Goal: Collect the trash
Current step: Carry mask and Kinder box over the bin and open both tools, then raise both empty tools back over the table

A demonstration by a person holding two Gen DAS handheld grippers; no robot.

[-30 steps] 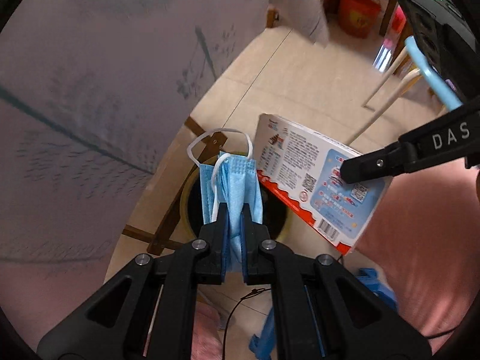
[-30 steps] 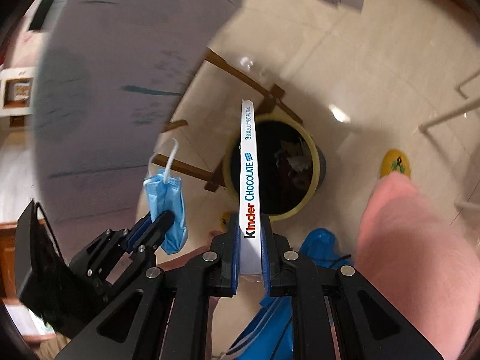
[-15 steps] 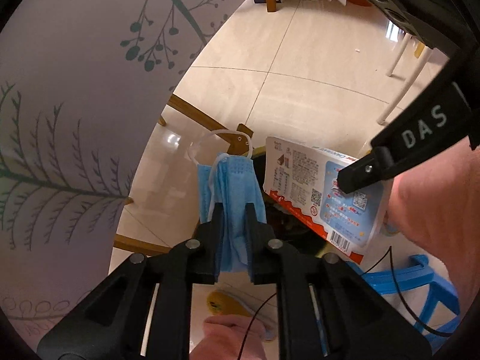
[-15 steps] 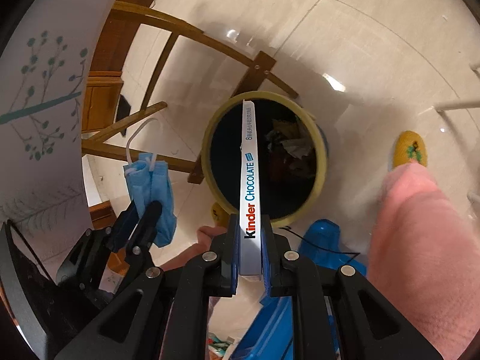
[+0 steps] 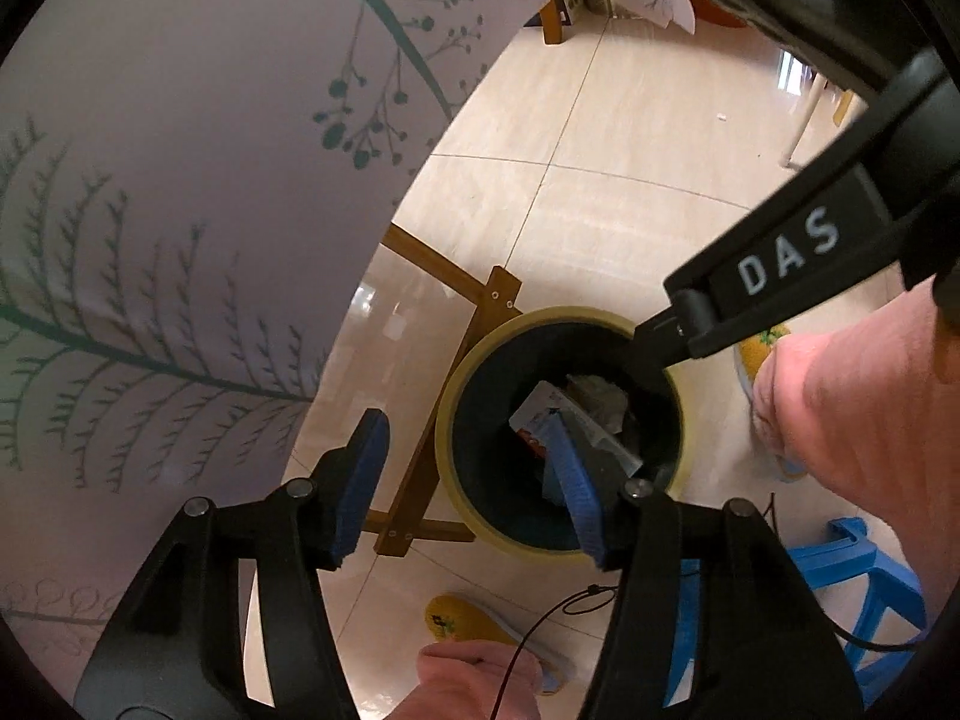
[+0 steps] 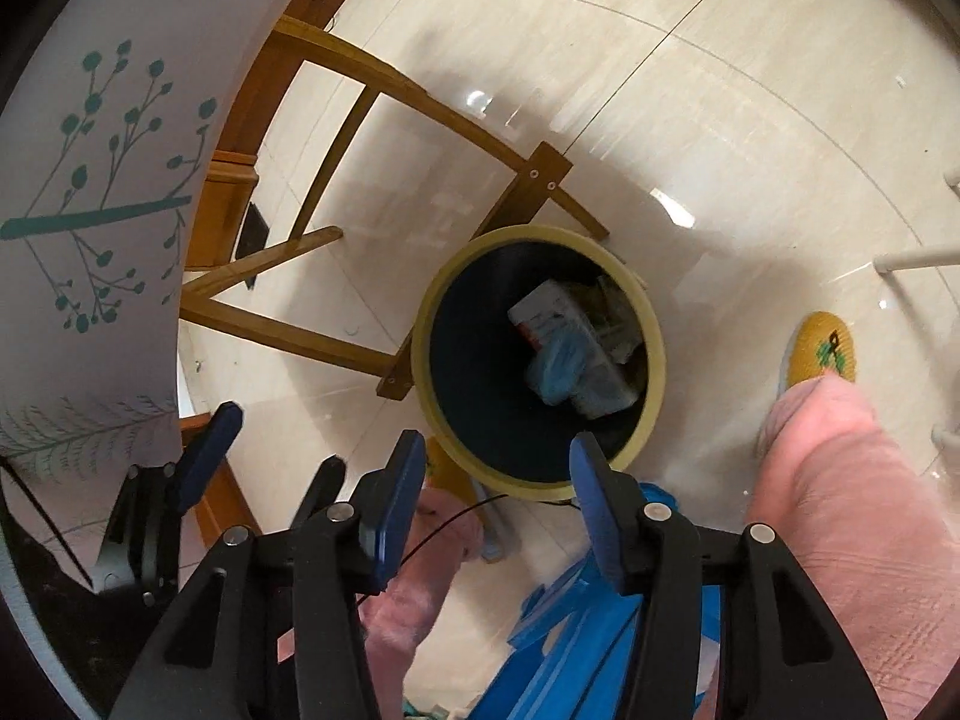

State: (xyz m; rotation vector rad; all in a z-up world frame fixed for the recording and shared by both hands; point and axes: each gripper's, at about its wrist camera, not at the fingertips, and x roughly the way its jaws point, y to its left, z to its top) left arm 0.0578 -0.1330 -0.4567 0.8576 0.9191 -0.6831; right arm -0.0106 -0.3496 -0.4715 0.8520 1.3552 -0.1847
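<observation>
The bin (image 6: 537, 363), a round one with a yellow rim and a dark inside, stands on the floor (image 6: 690, 138) just beside a wooden frame (image 6: 528, 192). Inside it lie the box (image 6: 549, 315) and on top of it the blue mask (image 6: 558, 366); in the left wrist view only a part of the box (image 5: 534, 414) shows behind one blue pad. The left gripper (image 5: 474, 480) points steeply down over the near left side of the bin; its jaws have just been opening and now stand apart with nothing between them. The right gripper (image 6: 495, 495) also points steeply down over the near rim, its jaws have just been opening too, and they hold nothing. The floor is of pale glossy tiles with bright reflections. At the left hangs a white cloth (image 5: 180, 192) printed with green branches. At the right are a pink trouser leg (image 6: 840, 510) and a yellow slipper (image 6: 822, 351), and near the bottom a blue plastic stool (image 6: 576, 630).
</observation>
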